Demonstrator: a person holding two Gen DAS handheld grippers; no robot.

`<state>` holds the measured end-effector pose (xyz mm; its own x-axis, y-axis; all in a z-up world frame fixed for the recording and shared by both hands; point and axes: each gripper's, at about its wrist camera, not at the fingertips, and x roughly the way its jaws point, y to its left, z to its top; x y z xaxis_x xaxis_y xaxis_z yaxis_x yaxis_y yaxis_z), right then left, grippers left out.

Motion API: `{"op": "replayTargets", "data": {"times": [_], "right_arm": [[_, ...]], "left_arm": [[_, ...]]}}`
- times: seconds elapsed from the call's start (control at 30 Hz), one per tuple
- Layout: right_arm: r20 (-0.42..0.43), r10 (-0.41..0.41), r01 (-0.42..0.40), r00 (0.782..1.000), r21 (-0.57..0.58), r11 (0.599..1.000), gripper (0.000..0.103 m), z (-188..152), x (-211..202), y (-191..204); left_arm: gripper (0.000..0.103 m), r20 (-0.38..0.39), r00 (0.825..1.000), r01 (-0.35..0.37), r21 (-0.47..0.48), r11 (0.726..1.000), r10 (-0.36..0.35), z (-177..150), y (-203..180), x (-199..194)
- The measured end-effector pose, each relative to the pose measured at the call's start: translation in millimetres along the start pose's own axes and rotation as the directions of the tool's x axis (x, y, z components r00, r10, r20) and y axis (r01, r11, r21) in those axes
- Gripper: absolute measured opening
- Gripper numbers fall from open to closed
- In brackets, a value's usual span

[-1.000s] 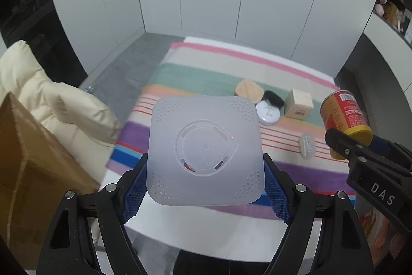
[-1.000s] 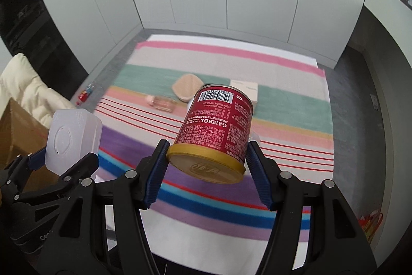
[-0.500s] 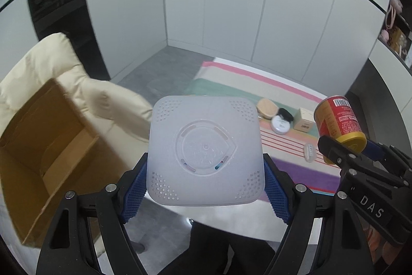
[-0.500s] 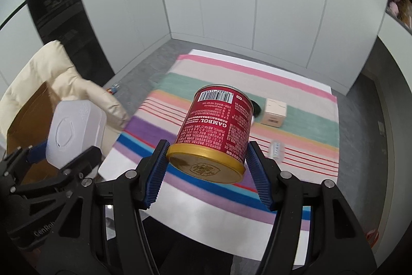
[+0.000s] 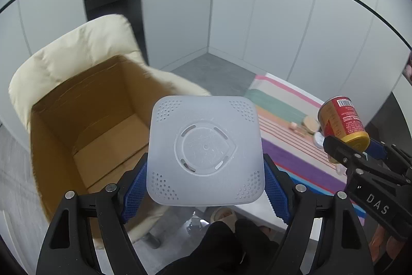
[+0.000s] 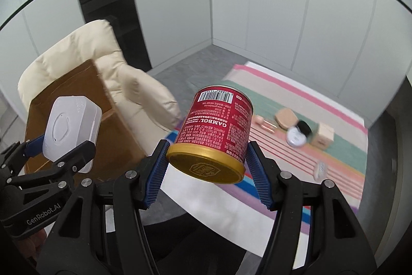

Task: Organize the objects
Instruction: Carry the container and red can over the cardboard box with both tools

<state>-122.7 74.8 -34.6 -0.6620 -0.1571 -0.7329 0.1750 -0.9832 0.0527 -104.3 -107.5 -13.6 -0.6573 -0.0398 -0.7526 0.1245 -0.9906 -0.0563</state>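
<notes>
Right wrist, can (image 6: 215, 135) between claw (image 6: 206, 172) pads

Red-and-gold can (image 6: 213, 135), white box (image 5: 206, 151), striped rug (image 6: 322, 105)

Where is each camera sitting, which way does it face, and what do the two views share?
Left wrist: on the left gripper, looking down past the held white square device into the cardboard box; person's foot below.
Right wrist: on the right gripper, past the held red can, toward the striped rug.
Shared: box, rug, both held items.
</notes>
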Motion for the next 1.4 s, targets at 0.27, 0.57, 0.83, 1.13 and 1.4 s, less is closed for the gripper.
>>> {"op": "replayTargets", "data": {"times": [0.27, 0.57, 0.83, 1.13, 1.4], "right_arm": [[0.012, 0.062, -0.061, 0.998, -0.074, 0.995, 0.062, 12.6, 5.5, 49.6], [-0.005, 0.121, -0.12, 0.993, -0.161, 0.98, 0.058, 19.0, 16.5, 103.9], [-0.006, 0.169, -0.167, 0.986, -0.187, 0.968, 0.058, 26.4, 29.8, 138.0], [0.013, 0.236, -0.227, 0.972, -0.223, 0.948, 0.058, 35.8, 31.1, 181.0], [-0.022, 0.292, -0.288, 0.956, -0.251, 0.924, 0.059, 31.2, 39.2, 222.9]], "left_arm": [[0.082, 0.038, 0.998, -0.052, -0.054, 0.997, 0.054, 1.1, 54.3, -7.1], [0.082, 0.028, 0.996, -0.08, -0.104, 0.991, 0.083, -7.4, 97.6, -4.2], [0.082, 0.02, 0.995, -0.096, -0.17, 0.981, 0.101, -8.6, 130.2, -3.7], [0.082, -0.002, 0.992, -0.122, -0.192, 0.974, 0.124, -20.9, 161.4, 2.4], [0.085, -0.009, 0.992, -0.124, -0.161, 0.979, 0.125, -33.2, 173.2, 0.1]]}}
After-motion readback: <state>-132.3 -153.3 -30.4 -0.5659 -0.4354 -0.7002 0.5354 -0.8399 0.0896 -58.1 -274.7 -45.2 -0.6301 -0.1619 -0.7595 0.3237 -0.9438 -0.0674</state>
